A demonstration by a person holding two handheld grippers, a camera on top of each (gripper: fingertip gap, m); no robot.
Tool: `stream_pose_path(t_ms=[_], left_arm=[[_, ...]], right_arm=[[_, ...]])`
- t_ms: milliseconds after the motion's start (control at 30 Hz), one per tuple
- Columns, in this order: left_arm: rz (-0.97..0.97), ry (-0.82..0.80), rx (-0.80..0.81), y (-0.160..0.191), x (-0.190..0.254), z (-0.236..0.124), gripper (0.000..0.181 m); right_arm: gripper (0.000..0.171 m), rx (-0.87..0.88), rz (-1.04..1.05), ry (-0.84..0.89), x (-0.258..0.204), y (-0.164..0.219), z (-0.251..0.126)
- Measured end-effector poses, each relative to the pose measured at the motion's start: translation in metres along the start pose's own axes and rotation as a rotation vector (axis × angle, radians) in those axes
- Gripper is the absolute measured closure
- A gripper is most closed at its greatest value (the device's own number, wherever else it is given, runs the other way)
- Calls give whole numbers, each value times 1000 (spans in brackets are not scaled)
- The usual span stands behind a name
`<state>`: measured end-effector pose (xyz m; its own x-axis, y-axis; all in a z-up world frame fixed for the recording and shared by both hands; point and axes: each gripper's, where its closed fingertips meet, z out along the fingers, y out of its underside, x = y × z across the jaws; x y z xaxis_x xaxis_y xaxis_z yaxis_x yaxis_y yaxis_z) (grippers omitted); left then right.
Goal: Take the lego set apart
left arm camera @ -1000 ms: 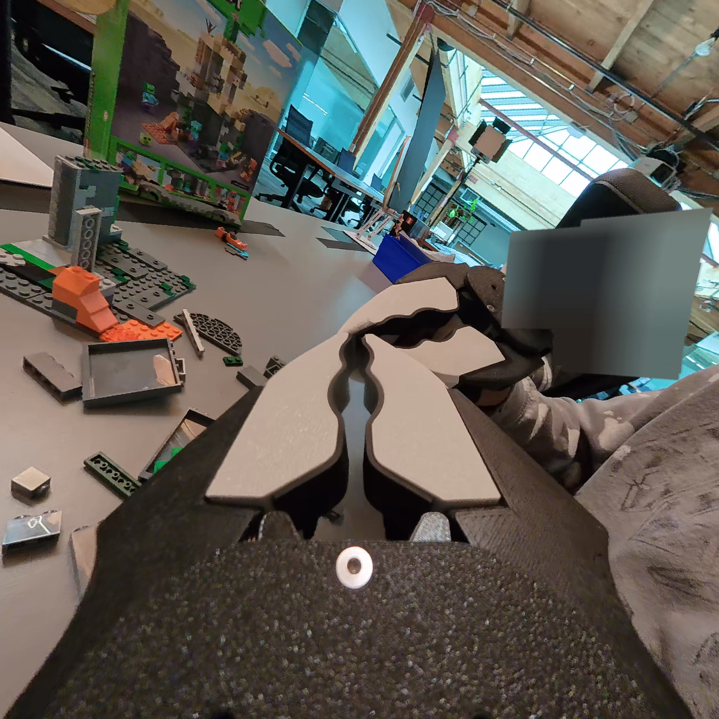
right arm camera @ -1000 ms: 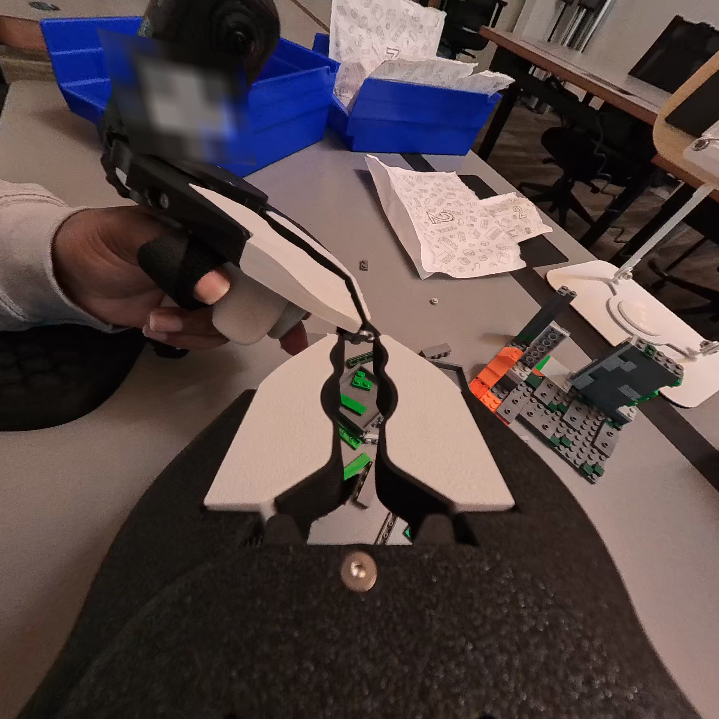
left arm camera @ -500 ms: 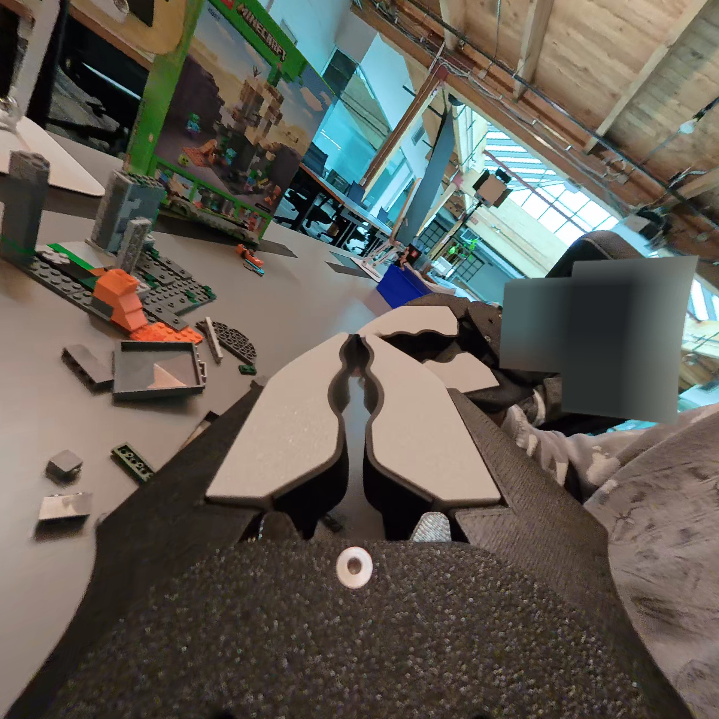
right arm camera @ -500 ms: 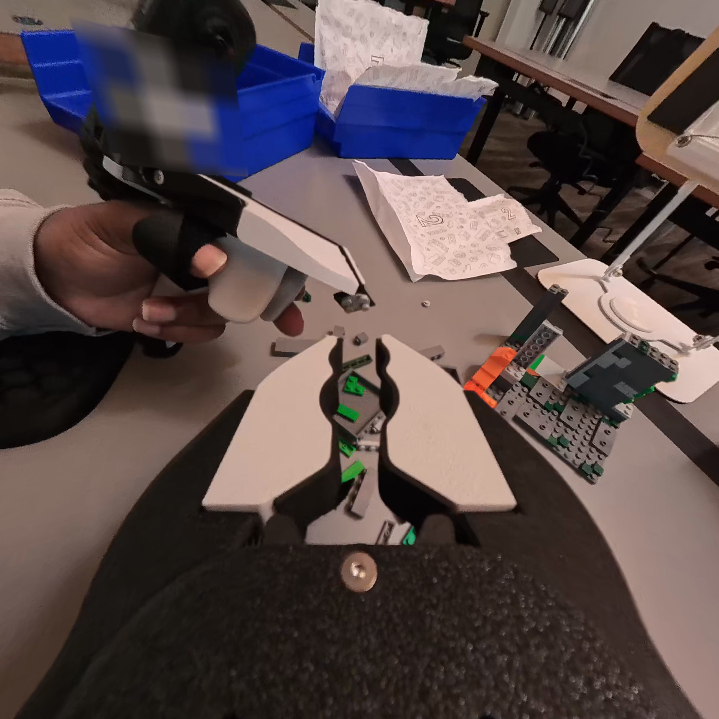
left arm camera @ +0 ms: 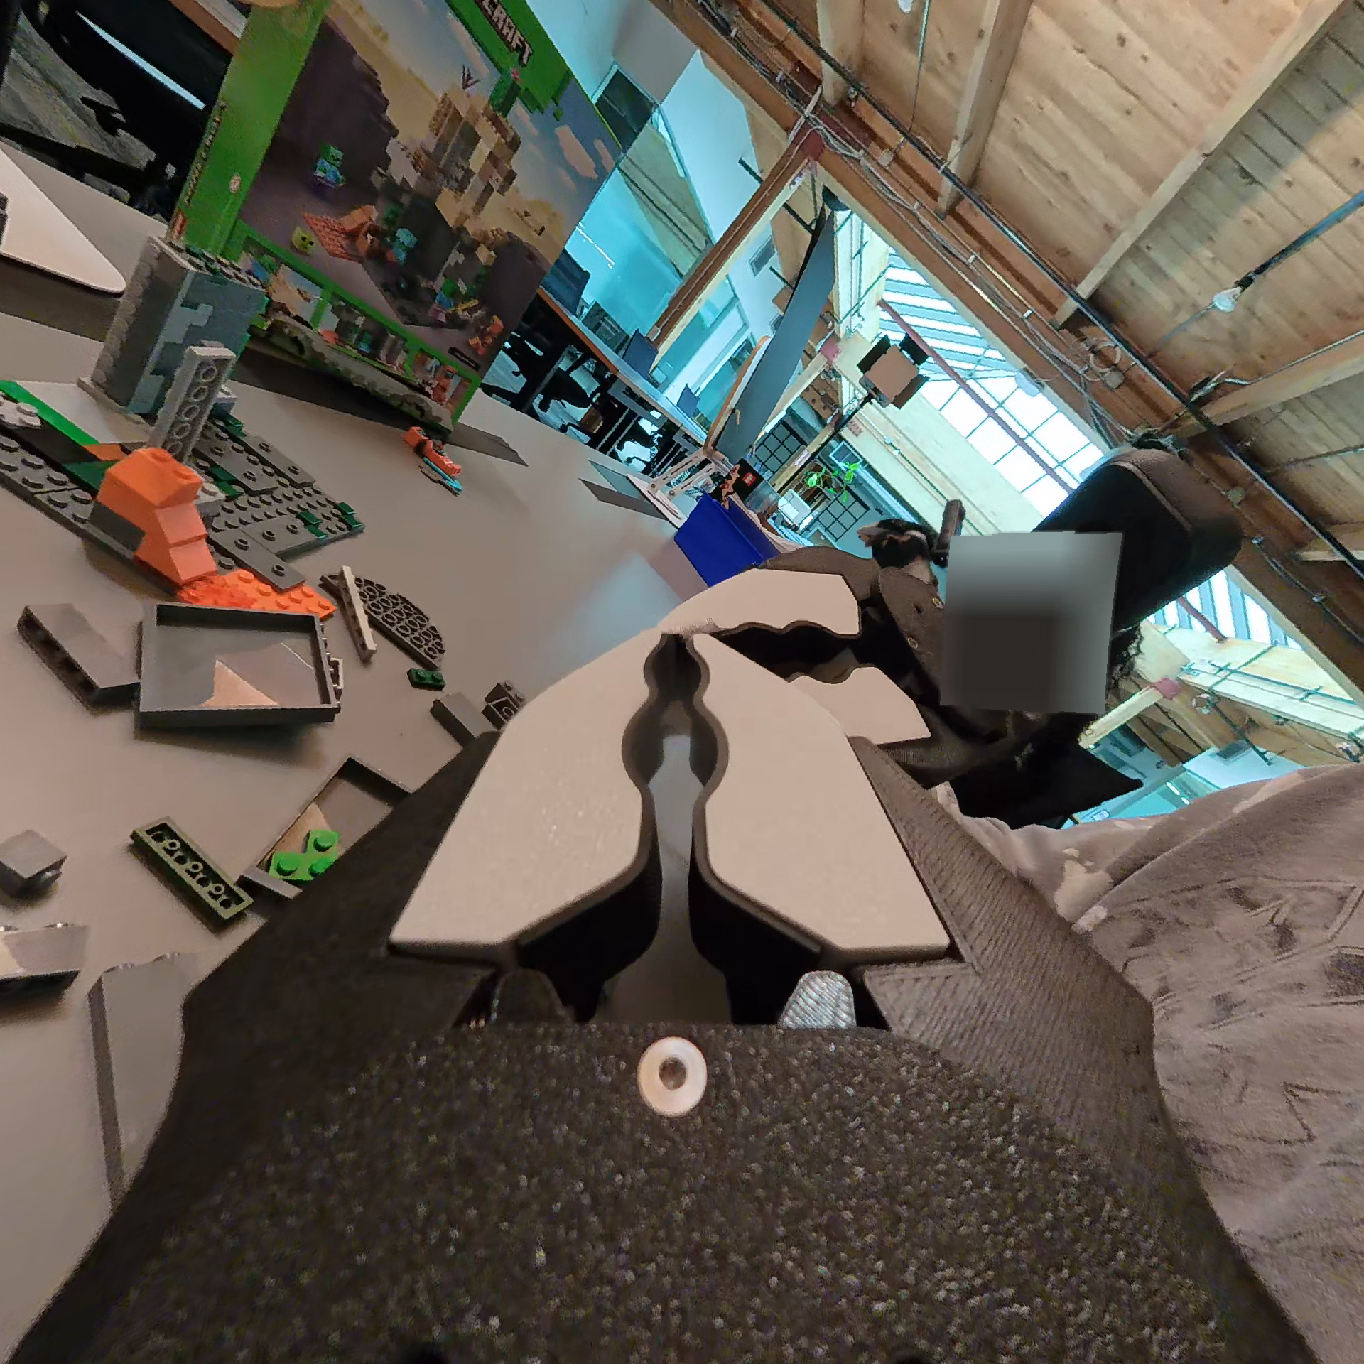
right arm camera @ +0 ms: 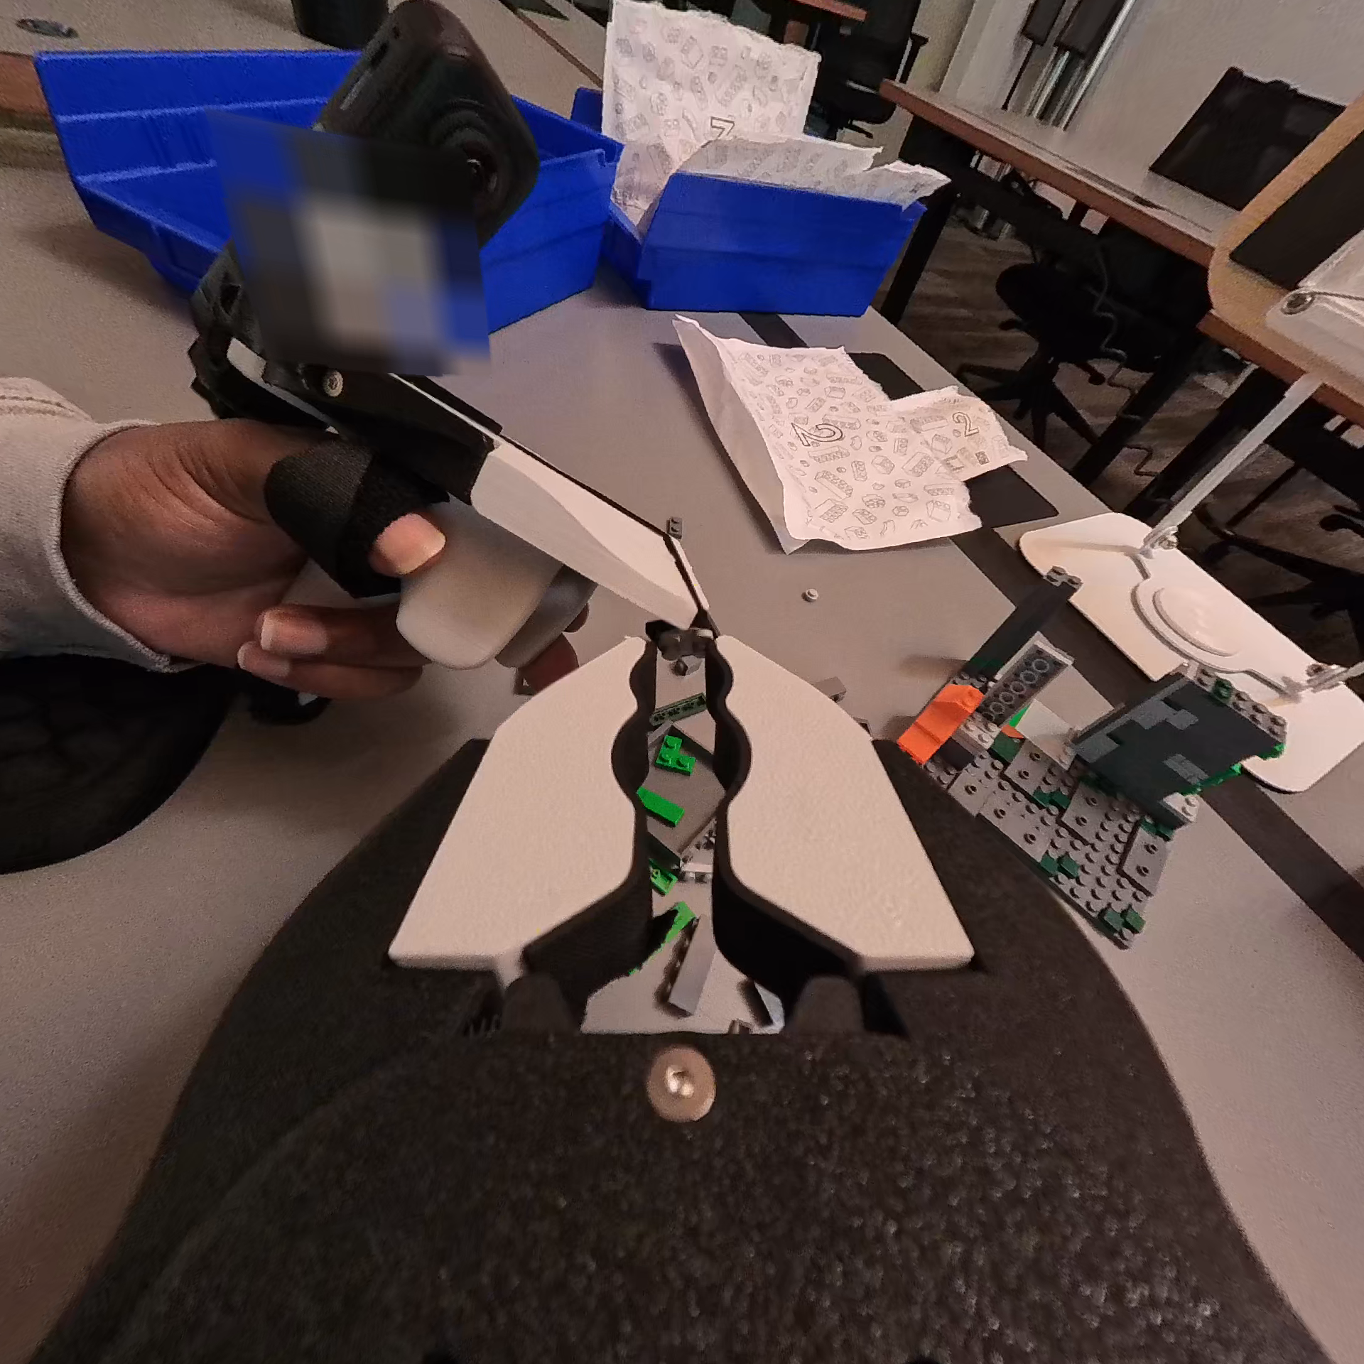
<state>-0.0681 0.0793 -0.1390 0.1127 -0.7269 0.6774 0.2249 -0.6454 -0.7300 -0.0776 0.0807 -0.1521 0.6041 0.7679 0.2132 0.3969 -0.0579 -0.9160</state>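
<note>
A small grey lego piece [right arm camera: 683, 641] hangs in the air between the tips of both grippers. My left gripper [left arm camera: 677, 643] is shut; in the right wrist view it [right arm camera: 690, 616] comes in from the left and pinches the piece from above. My right gripper [right arm camera: 680, 642] has its two tips on either side of the same piece, and its fingers [left arm camera: 775, 605] show beyond the left one. The lego build [right arm camera: 1070, 812], a grey studded baseplate with a dark grey wall [right arm camera: 1181, 745] and an orange block [right arm camera: 941, 727], sits on the table to the right.
Loose pieces lie on the table below: green plates [right arm camera: 672, 756], a grey frame [left arm camera: 229, 672], a dark rounded plate [left arm camera: 398, 620]. Two blue bins [right arm camera: 767, 243] and printed paper bags [right arm camera: 849, 457] stand behind. The set's box [left arm camera: 384, 221] and a white stand base [right arm camera: 1181, 612] are near the build. Only a small space, under 4 cm, lies between the two pairs of fingers. Both grippers' tips are roughly 25 centimetres from the lego build [right arm camera: 1070, 812].
Half a second ago the grippers were apart, the left holding the small grey piece and the right wider open. Now the tips are together again and the right gripper has narrowed onto the piece.
</note>
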Motion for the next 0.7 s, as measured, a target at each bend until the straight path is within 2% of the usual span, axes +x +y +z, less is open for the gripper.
stream_pose_path(t_ms=[233,267,400,567,700], left_arm=[[101,-44,-102,11,-3,0,179],[103,-42,-109,12,-2,1,179],[142,-75,-117,12,-5,0,180],[97,-51,-70,3,-5,-4,180],[34,20,-37,-1,0,-4,180]], right_arm=[[161,-40,-52,-47,-5,10,0],[171,-39,-49,-66,-7,11,0],[171,-41,-85,-52,-7,14,2],[171,-27,0,-59,4,17,-2],[171,3,114,-138,-2,16,-1]])
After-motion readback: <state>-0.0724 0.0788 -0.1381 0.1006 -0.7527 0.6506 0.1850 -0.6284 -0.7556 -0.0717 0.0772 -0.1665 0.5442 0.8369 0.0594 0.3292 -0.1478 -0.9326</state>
